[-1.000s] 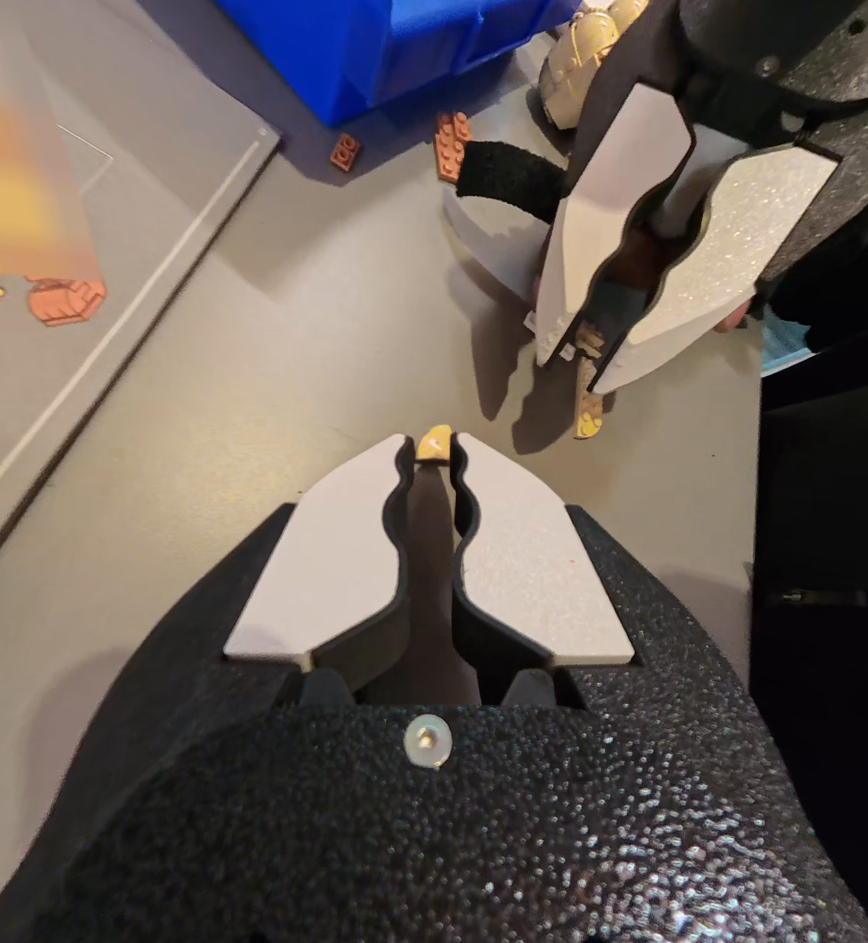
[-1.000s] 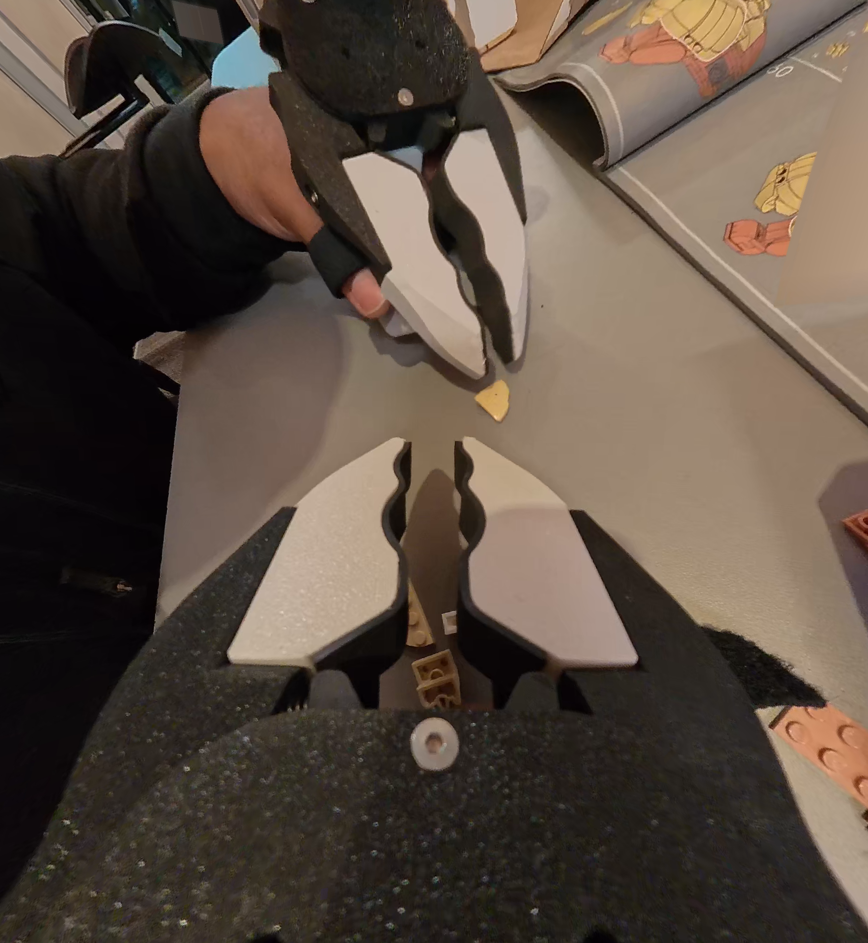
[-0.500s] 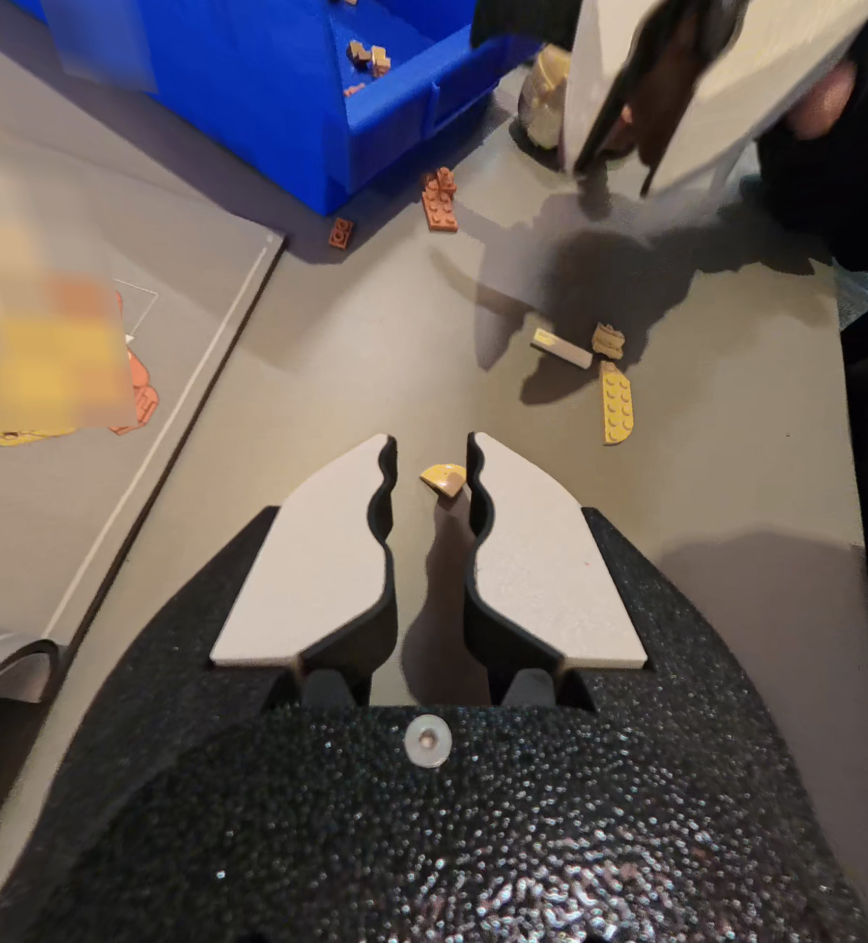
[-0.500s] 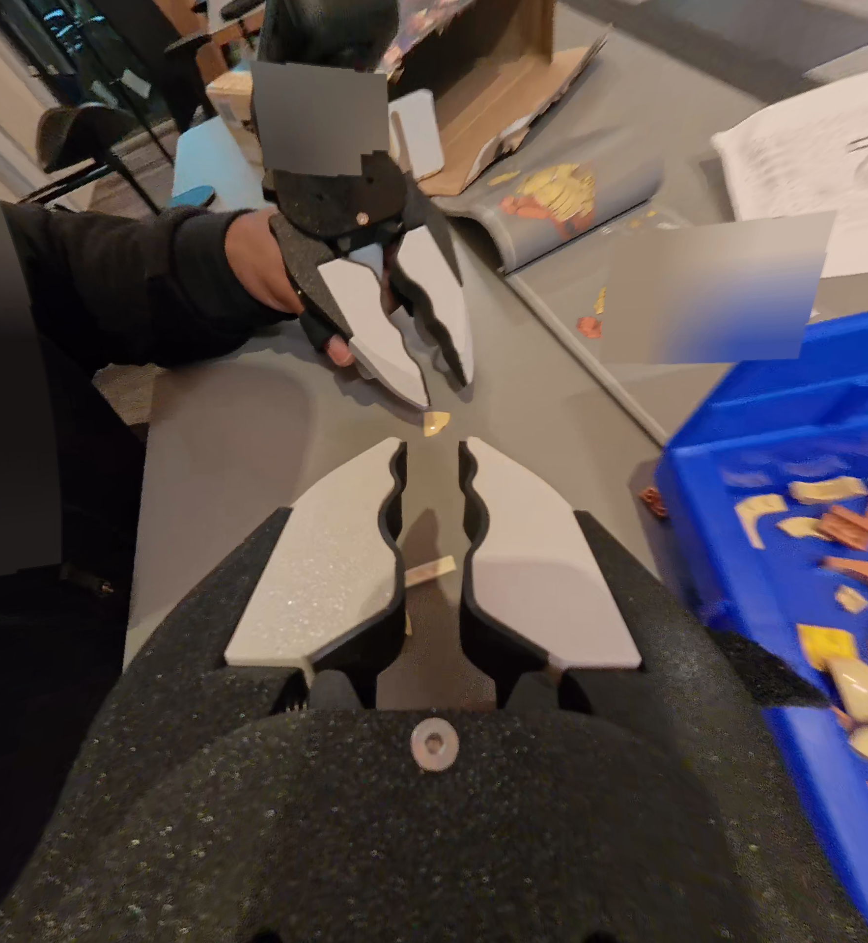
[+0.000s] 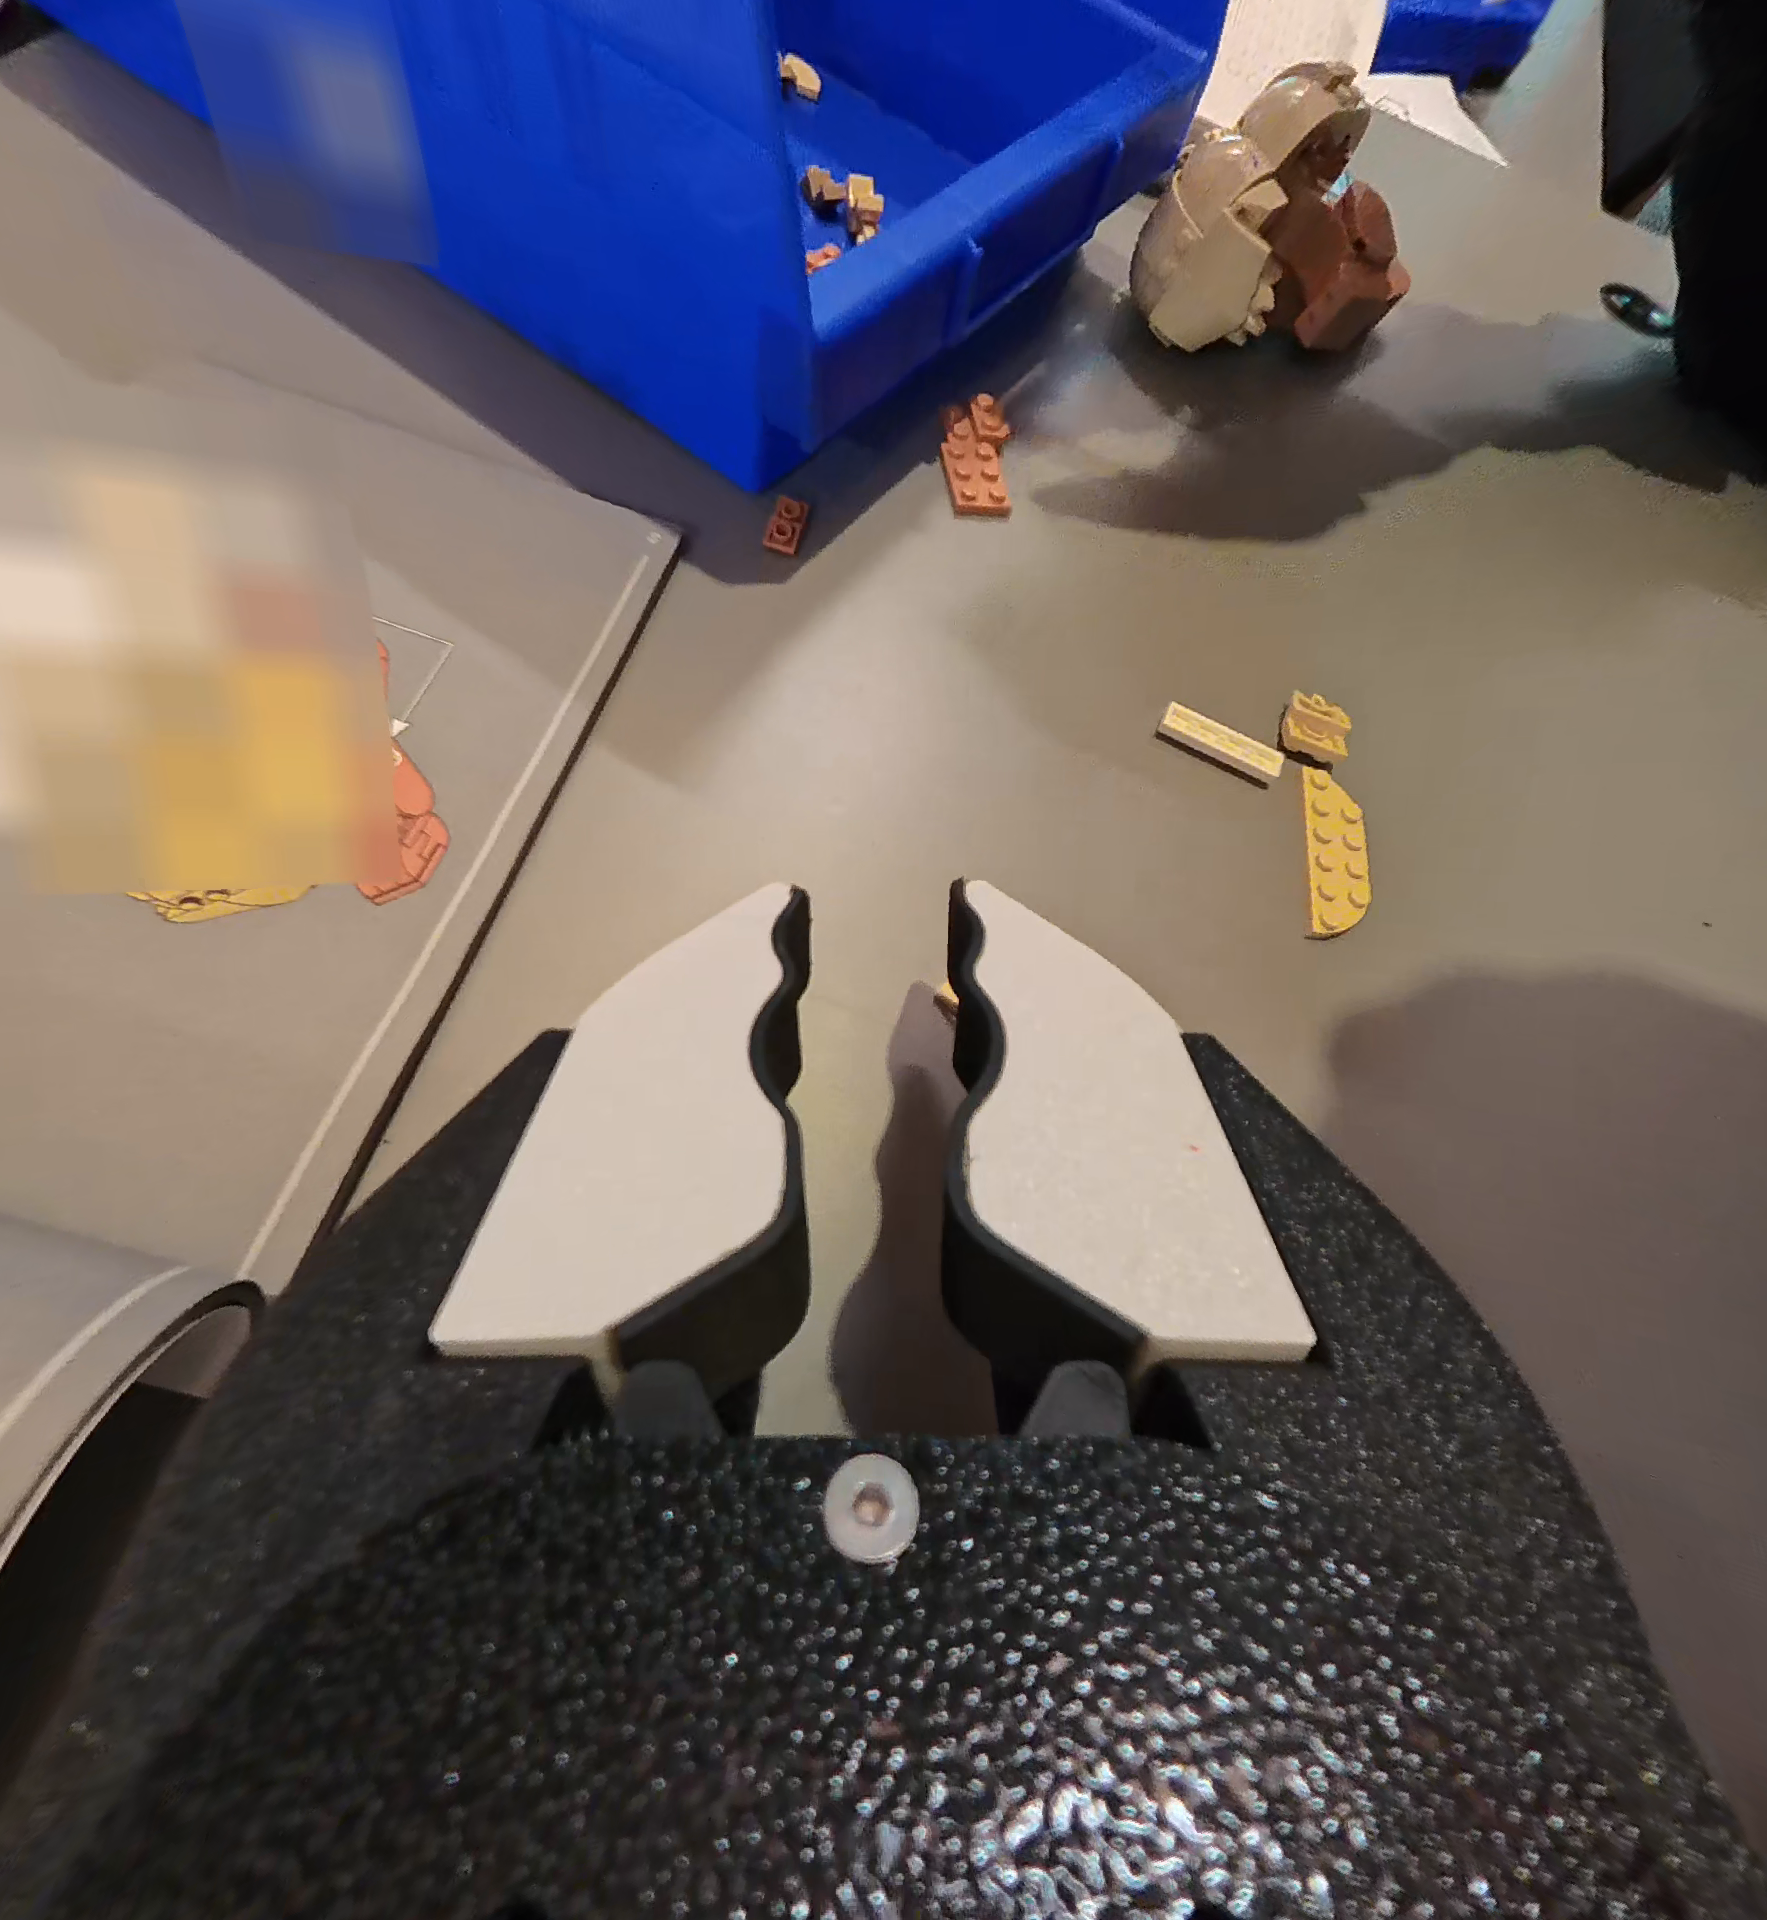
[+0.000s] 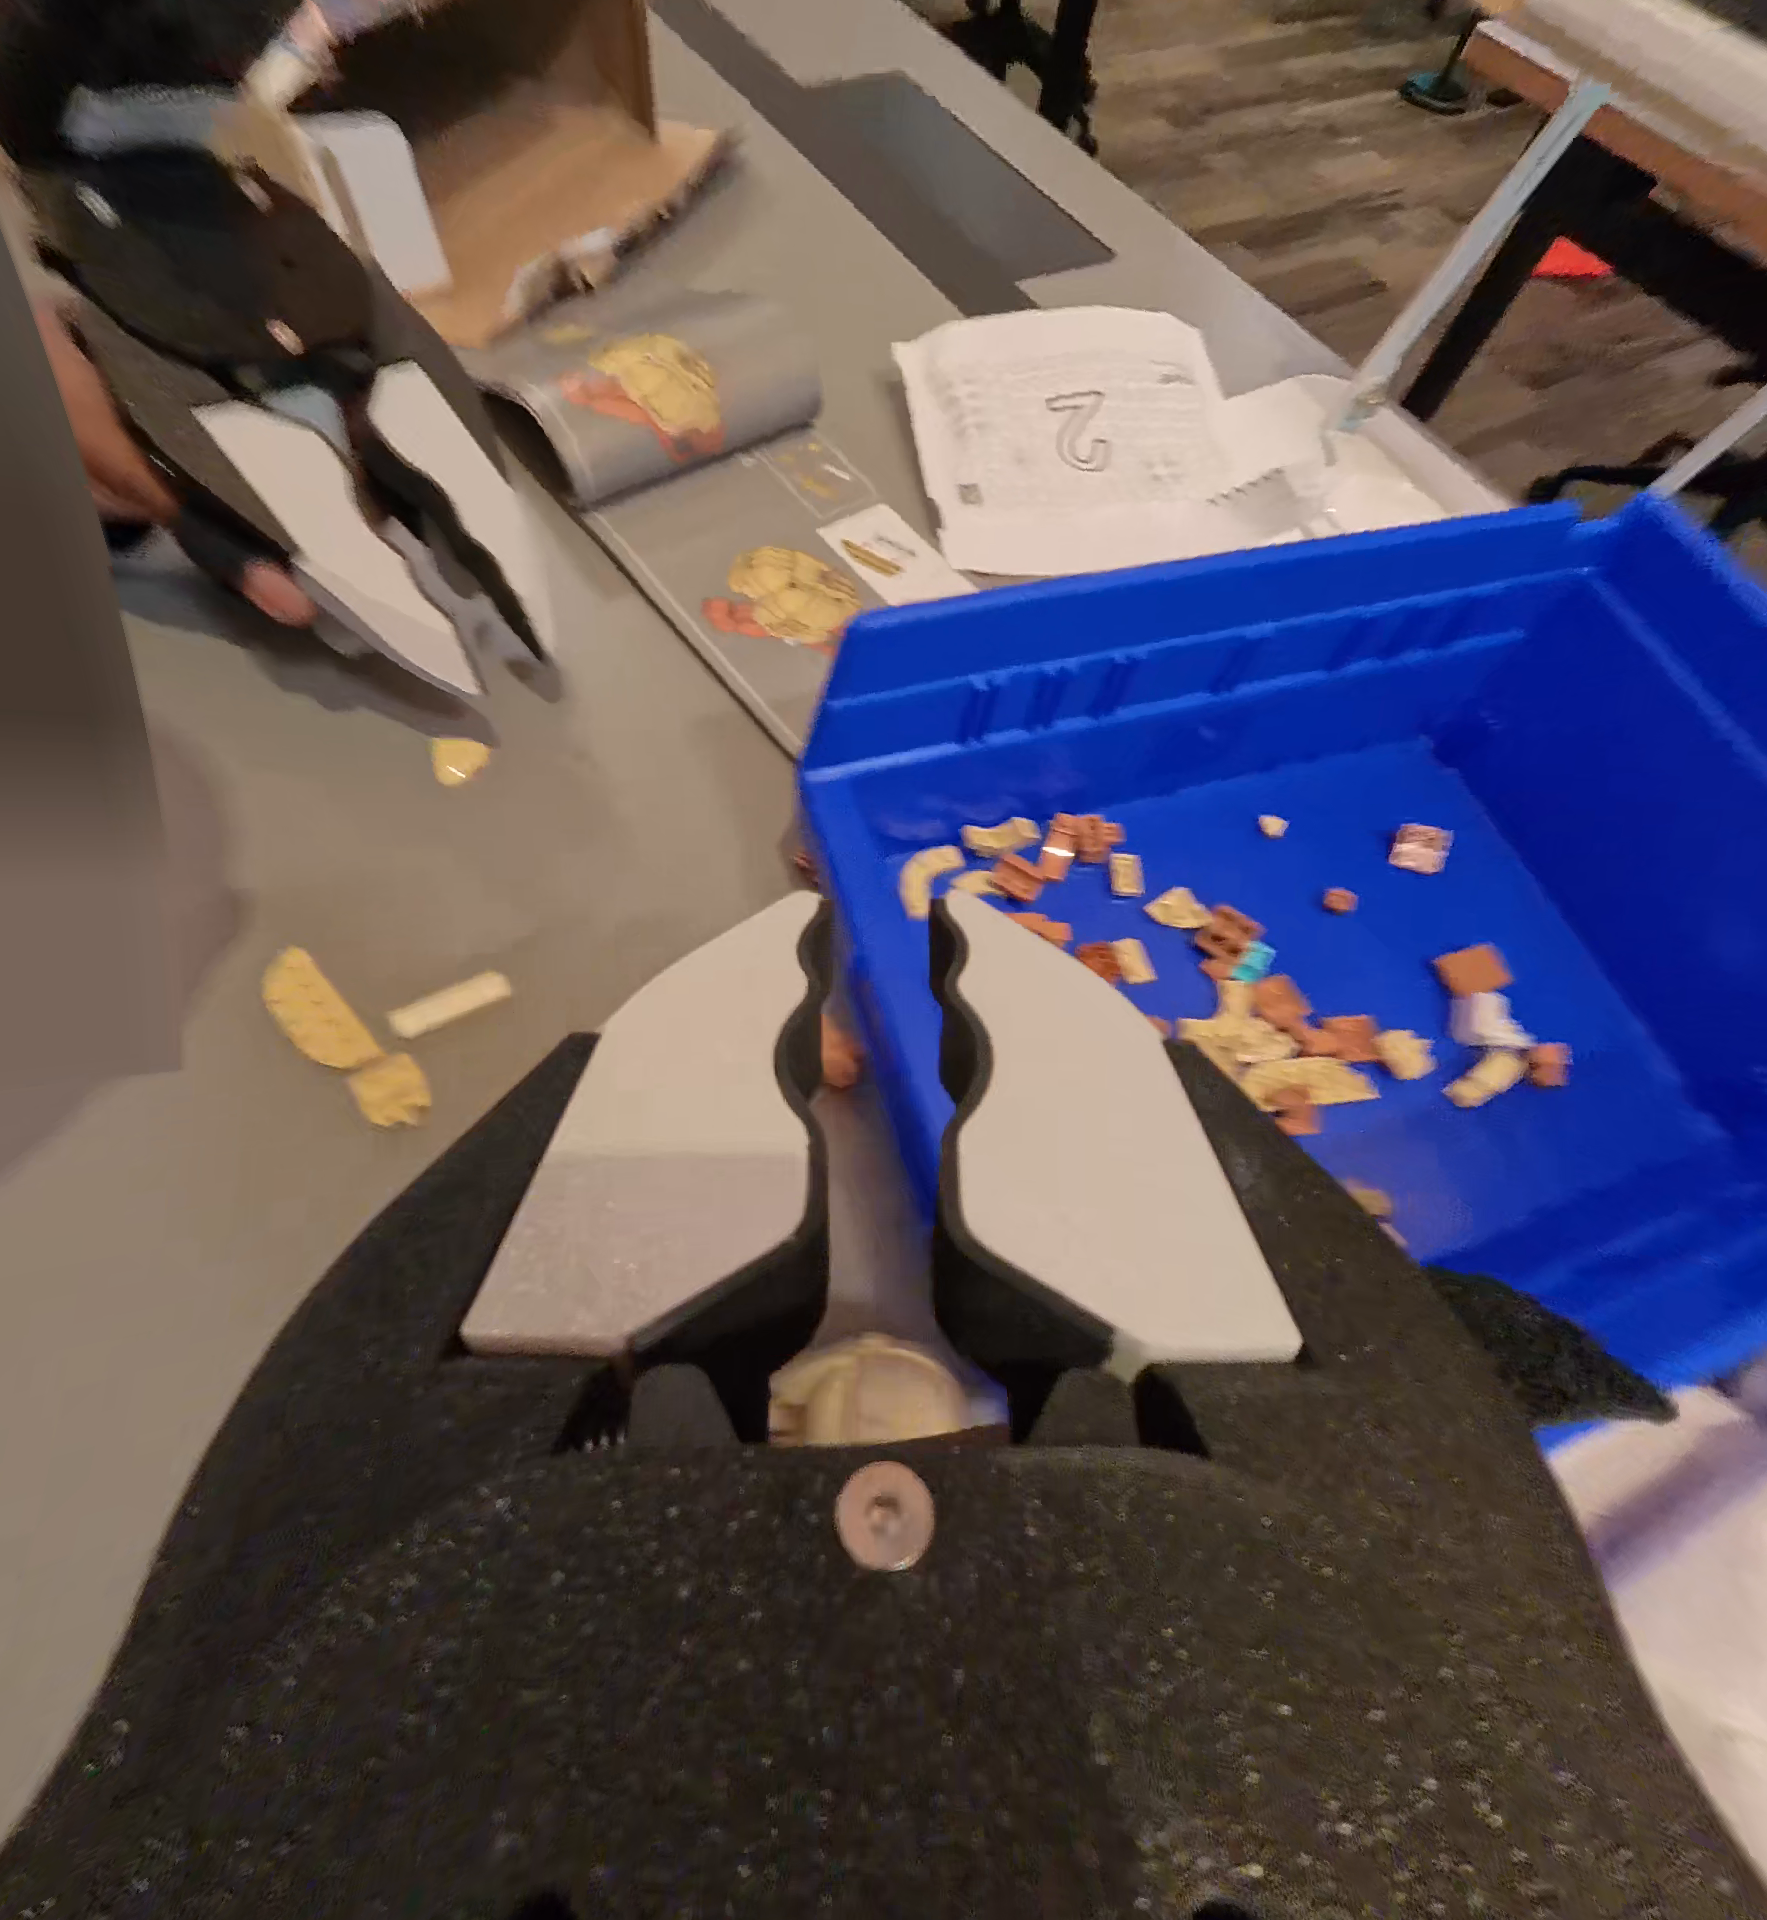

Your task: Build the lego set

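Note:
My left gripper [image 5: 877,894] is open and empty, low over the grey table. A small tan curved piece [image 5: 944,997] peeks out beside its right finger; in the right wrist view this piece [image 6: 460,758] lies on the table just below the left gripper [image 6: 505,670]. My right gripper [image 6: 877,904] is open and empty, above the near left corner of the blue bin [image 6: 1170,623], which holds several tan and brown pieces. A yellow wedge plate [image 5: 1336,852], a cream tile [image 5: 1220,743] and a small tan part [image 5: 1315,724] lie on the table. The part-built tan and brown model [image 5: 1263,208] stands beside the bin.
An open instruction booklet [image 5: 505,644] lies left of my left gripper. Brown plates [image 5: 978,473] and a small brown plate [image 5: 787,523] lie by the bin [image 5: 598,260]. White paper [image 6: 1066,416] and a cardboard box [image 6: 546,156] are at the far side. My right fingertips sit around 20 centimetres from my left ones.
My left gripper opened, let go of the small tan piece and drew back over it. My right gripper rose from the loose tan pieces and swung over to the blue bin.

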